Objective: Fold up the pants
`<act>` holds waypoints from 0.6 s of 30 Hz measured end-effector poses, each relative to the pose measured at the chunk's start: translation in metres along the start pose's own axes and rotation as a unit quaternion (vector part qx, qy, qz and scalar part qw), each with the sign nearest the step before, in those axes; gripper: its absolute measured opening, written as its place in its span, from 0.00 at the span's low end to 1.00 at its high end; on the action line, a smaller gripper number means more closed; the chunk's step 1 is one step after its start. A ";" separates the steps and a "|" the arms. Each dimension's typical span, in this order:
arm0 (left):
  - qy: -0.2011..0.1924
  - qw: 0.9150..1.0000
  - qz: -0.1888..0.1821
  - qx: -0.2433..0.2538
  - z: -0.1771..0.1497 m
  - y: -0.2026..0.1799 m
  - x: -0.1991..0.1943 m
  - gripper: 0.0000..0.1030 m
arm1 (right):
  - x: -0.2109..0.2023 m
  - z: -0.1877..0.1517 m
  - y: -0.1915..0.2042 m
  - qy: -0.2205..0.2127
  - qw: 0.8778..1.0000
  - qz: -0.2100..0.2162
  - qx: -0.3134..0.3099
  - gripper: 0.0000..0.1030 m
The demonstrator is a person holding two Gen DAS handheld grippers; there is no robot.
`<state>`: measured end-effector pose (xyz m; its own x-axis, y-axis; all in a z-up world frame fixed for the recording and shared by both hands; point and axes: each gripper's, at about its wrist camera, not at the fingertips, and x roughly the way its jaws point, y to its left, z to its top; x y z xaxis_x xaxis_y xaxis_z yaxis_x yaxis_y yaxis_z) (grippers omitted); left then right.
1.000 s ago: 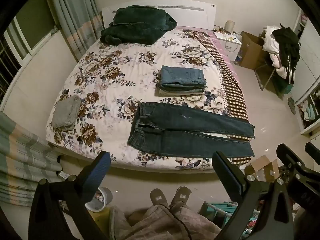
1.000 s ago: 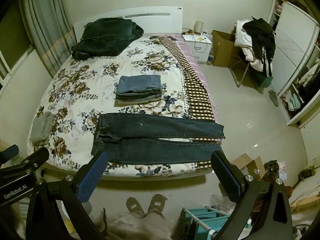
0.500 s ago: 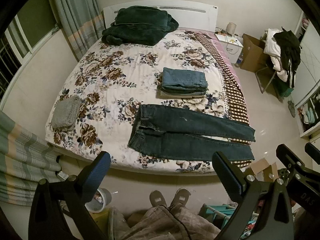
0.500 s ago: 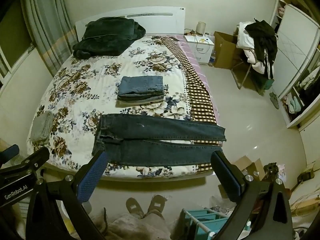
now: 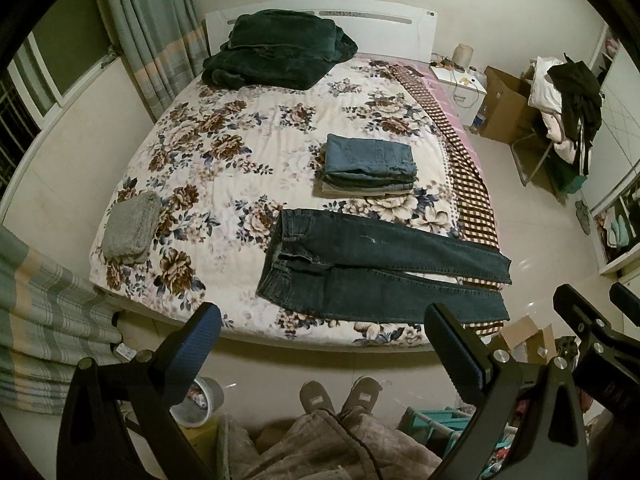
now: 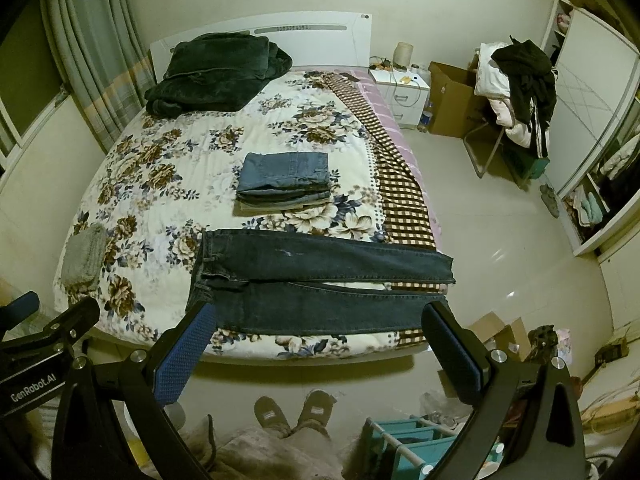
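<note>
Along the near edge of the bed (image 5: 208, 148), dark jeans (image 5: 376, 268) are laid flat, waistband left and leg ends right over the checked blanket (image 5: 472, 196). Beyond them a stack of folded jeans (image 5: 368, 164) is seen. Left gripper (image 5: 320, 344) and right gripper (image 6: 318, 340) are held wide apart above the floor, nothing grasped

Bed (image 5: 224, 168) with flowered cover and white headboard (image 5: 416, 28). Curtains (image 5: 152, 36) left of the bed; right of it a nightstand (image 5: 464, 88), cardboard box (image 5: 504, 108), glossy pale floor (image 5: 536, 216).
</note>
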<state>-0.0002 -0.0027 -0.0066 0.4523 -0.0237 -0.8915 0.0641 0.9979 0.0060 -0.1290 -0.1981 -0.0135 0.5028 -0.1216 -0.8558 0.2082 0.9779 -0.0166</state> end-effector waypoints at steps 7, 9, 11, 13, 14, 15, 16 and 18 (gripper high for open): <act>0.000 1.000 0.000 -0.002 0.001 0.000 -0.004 1.00 | 0.001 0.001 0.001 0.000 1.000 -0.001 -0.001 1.00; 0.000 1.000 0.000 -0.002 0.000 0.000 -0.004 1.00 | 0.001 0.002 0.001 0.000 1.000 -0.001 -0.001 1.00; -0.001 1.000 0.000 -0.002 0.000 -0.001 -0.004 1.00 | 0.002 0.002 0.001 0.001 1.000 0.000 -0.001 1.00; 0.000 1.000 -0.001 -0.002 0.001 0.000 -0.004 1.00 | 0.002 0.003 0.002 0.001 1.000 -0.001 -0.001 1.00; 0.000 1.000 -0.001 -0.002 0.001 0.000 -0.004 1.00 | 0.002 0.003 0.002 0.001 1.000 0.000 -0.001 1.00; 0.000 1.000 -0.001 -0.001 0.001 -0.001 -0.004 1.00 | 0.002 0.003 0.002 0.001 1.000 0.000 -0.001 1.00; 0.000 1.000 -0.001 -0.001 0.001 -0.001 -0.004 1.00 | 0.000 0.003 0.000 0.001 1.000 0.000 -0.001 1.00; 0.000 1.000 -0.001 -0.002 0.001 0.000 -0.004 1.00 | 0.000 0.003 0.001 0.001 1.000 0.000 -0.001 1.00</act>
<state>-0.0008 -0.0026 -0.0027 0.4513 -0.0265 -0.8920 0.0621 0.9981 0.0017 -0.1261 -0.1981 -0.0117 0.5016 -0.1211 -0.8566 0.2069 0.9782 -0.0172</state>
